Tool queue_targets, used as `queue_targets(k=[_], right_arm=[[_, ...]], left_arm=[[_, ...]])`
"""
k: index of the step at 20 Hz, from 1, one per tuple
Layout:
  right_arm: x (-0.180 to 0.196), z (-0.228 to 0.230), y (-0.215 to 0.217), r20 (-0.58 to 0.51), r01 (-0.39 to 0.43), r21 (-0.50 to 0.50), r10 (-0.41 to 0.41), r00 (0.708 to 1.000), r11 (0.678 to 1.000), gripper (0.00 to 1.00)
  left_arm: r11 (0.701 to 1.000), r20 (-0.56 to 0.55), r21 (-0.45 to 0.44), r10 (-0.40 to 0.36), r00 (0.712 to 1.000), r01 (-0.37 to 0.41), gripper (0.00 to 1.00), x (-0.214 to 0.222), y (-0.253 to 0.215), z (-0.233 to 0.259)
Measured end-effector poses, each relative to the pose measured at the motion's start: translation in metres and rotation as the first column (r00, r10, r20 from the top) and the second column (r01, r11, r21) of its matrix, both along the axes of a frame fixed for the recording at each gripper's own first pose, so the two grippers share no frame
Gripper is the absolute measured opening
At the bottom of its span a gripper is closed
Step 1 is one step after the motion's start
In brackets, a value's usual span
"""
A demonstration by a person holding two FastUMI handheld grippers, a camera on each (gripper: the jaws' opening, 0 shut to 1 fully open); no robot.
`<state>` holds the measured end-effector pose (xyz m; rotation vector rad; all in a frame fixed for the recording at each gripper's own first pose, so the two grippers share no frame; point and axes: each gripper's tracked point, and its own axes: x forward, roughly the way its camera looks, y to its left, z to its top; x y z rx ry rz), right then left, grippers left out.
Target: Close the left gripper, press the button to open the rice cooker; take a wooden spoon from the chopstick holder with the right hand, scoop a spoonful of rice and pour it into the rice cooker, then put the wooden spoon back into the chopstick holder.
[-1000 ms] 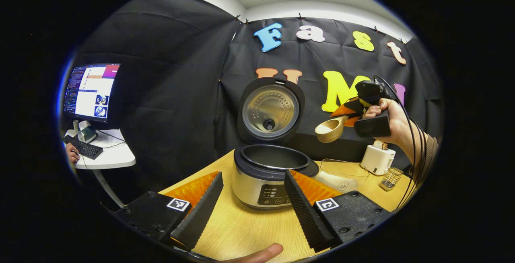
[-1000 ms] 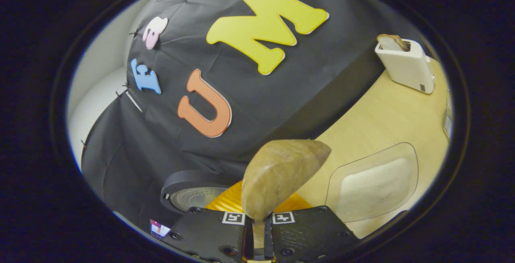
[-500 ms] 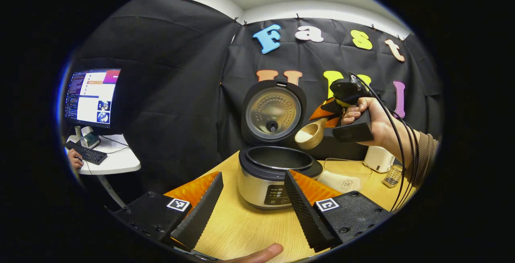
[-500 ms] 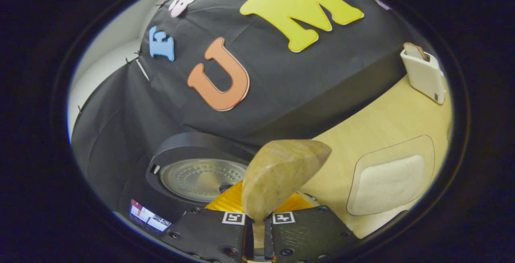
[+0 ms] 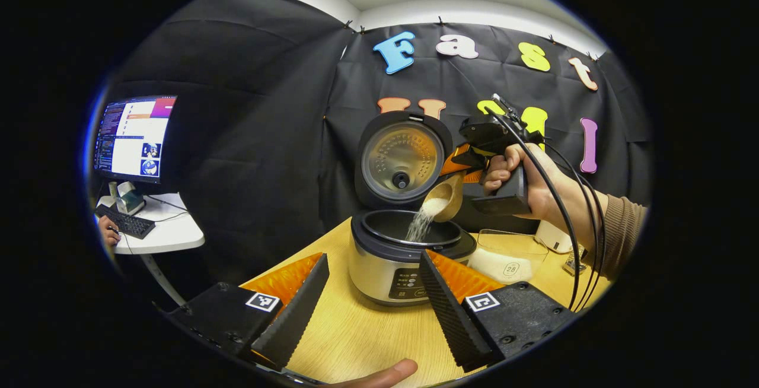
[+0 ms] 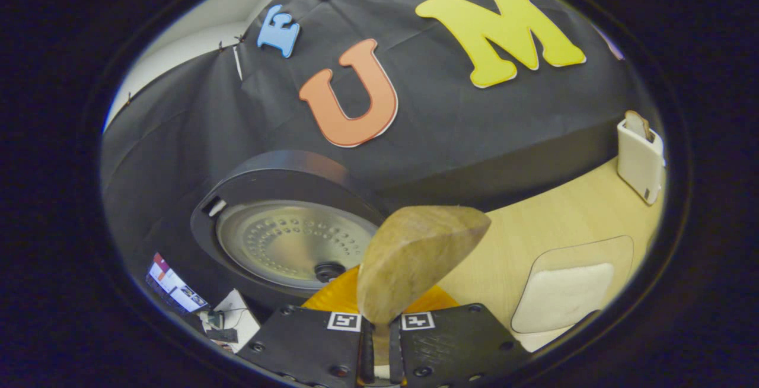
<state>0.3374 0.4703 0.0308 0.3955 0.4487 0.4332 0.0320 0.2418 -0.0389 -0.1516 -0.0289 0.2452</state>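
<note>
One spoonful of rice (image 5: 420, 225) is falling now from the wooden spoon (image 5: 446, 196) into the open rice cooker (image 5: 409, 245), which stands on the bench (image 5: 367, 340) with its lid (image 5: 402, 159) upright behind the pot. The right gripper (image 6: 380, 340) holds the spoon: in the right gripper view its jaws are clenched on the handle, and the back of the spoon bowl rises just in front of them. In the left gripper view the spoon is tilted down over the right part of the pot rim, held by a hand (image 5: 533, 189). The left gripper (image 5: 373, 293) hovers near the front of the cooker with its jaws released and nothing between them.

I think the pour is in progress, and putting the spoon back is what is left. The stream lands near the right side of the pot, so a small drift to the right could send grains on the rim or the bench. A too quick turn of the wrist could scatter them also. The clear container of rice (image 5: 510, 254) lies just right of the cooker, and the dangling cables (image 5: 569, 210) pass near it, so they might catch it on the way back.
</note>
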Motion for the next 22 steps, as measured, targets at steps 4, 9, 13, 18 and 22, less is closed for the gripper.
queue_targets(k=[4,9,13,18,22], right_arm=[[-0.002,-0.006,0.013,0.059,-0.049,-0.108,0.056,0.997,0.993,0.10],[-0.005,-0.016,0.025,0.143,-0.070,-0.266,0.111,0.984,0.962,0.10],[-0.005,-0.027,0.032,0.234,-0.046,-0.459,0.171,0.957,0.887,0.09],[-0.019,-0.023,0.040,0.323,-0.013,-0.602,0.259,0.910,0.799,0.10],[-0.030,-0.016,0.051,0.375,0.015,-0.699,0.348,0.859,0.715,0.10]], left_arm=[[0.999,-0.008,-0.002,-0.034,0.999,0.034,0.98,0.003,-0.008,-0.003],[0.999,-0.009,0.022,-0.031,0.999,0.031,0.98,0.004,-0.008,-0.002],[1.000,-0.020,0.021,-0.019,1.000,0.020,0.98,0.004,-0.004,-0.006],[1.000,-0.029,0.003,-0.018,0.999,0.018,0.98,0.006,-0.003,-0.009],[1.000,-0.035,0.006,-0.015,0.999,0.015,0.98,0.007,-0.003,-0.010]])
